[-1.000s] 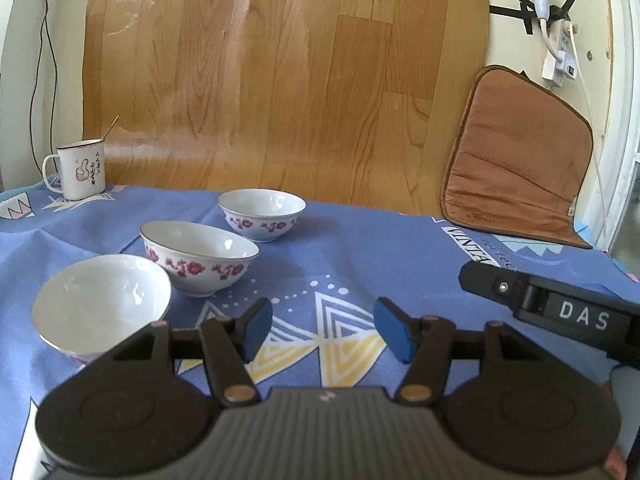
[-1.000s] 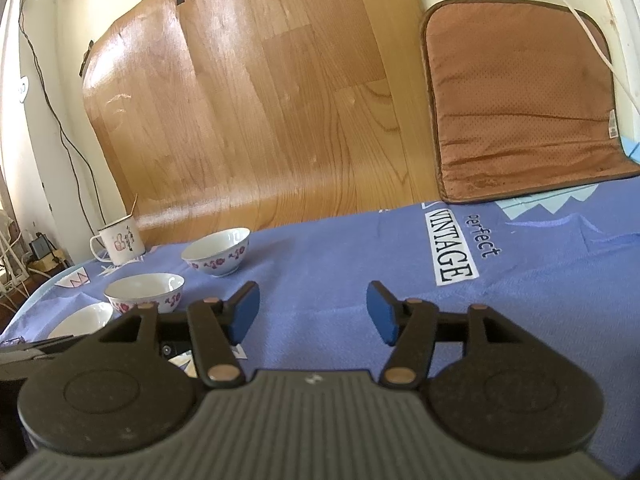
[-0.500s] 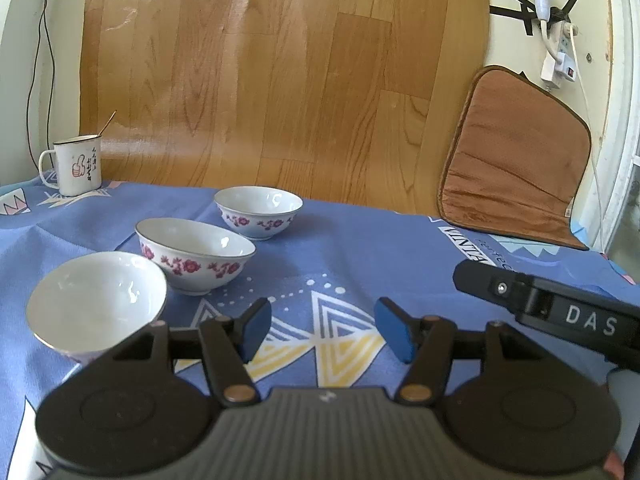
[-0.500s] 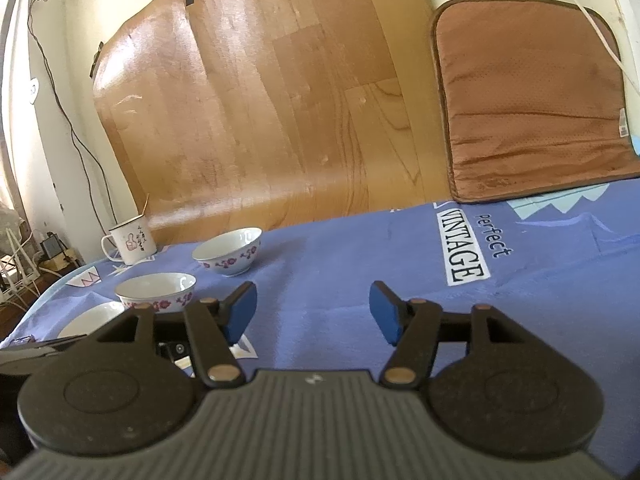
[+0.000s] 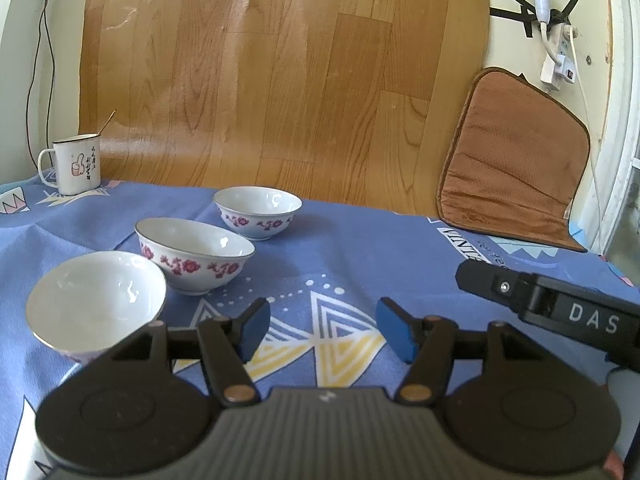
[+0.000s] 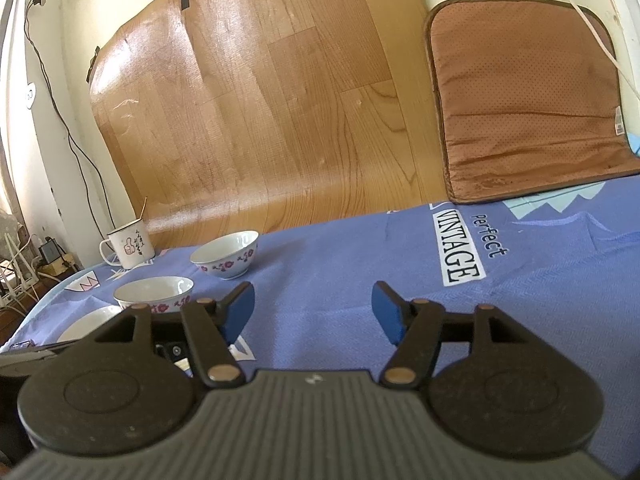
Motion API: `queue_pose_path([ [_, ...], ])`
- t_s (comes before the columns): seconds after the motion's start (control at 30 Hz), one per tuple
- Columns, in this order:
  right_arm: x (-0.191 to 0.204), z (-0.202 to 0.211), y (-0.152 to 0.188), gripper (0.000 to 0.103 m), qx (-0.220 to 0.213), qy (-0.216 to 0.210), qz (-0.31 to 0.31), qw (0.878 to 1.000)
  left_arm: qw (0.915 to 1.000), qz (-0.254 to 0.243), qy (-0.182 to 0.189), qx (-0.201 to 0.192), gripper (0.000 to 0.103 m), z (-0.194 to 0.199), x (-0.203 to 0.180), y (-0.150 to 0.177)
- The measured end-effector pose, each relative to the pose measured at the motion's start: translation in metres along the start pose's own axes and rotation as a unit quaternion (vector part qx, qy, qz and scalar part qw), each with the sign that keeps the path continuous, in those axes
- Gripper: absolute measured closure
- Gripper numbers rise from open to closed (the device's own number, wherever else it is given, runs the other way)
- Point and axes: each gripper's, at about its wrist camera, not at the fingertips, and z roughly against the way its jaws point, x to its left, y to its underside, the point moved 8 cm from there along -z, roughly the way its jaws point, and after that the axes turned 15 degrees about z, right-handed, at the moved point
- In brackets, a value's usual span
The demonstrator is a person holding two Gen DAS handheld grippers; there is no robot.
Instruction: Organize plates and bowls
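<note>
Three white bowls stand in a row on the blue tablecloth, left of centre. The near bowl (image 5: pixel 96 304) is plain inside. The middle bowl (image 5: pixel 194 254) and the far bowl (image 5: pixel 258 211) have red flower bands. My left gripper (image 5: pixel 322 330) is open and empty, just right of the near bowl. My right gripper (image 6: pixel 312 312) is open and empty over bare cloth; its body (image 5: pixel 552 304) shows in the left wrist view. In the right wrist view the far bowl (image 6: pixel 226 254), middle bowl (image 6: pixel 154 294) and near bowl (image 6: pixel 90 322) lie to the left.
A white enamel mug (image 5: pixel 76 170) with a stick in it stands at the back left, also in the right wrist view (image 6: pixel 130 248). A brown cushion (image 5: pixel 516 176) leans on the wall at the back right. A wood-pattern sheet (image 5: pixel 280 80) covers the wall behind the table.
Both views have tilted slightly upward, so the bowls and mug sit a little lower in frame. Both grippers stay open and nothing has been touched.
</note>
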Motion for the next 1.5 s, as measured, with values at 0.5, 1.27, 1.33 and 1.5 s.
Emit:
queue_pose_path([
  [0.5,0.0,0.001,0.001,0.035,0.001,0.0,-0.002,1.0,1.0,0.003,0.0,-0.001,0.041,0.0,0.001,0.0],
  [1.27,0.001,0.001,0.0,0.035,-0.005,0.001,0.004,1.0,0.999,0.03,0.032,0.0,0.041,0.02,0.012,-0.001],
  [1.33,0.002,0.001,0.0,0.035,-0.003,0.003,0.007,1.0,0.9988,0.031,0.038,-0.003,0.041,0.034,0.021,0.0],
  [1.5,0.004,-0.002,0.0,0.035,0.009,0.003,0.014,1.0,0.9992,0.031,0.023,-0.014,0.041,0.065,0.061,-0.003],
])
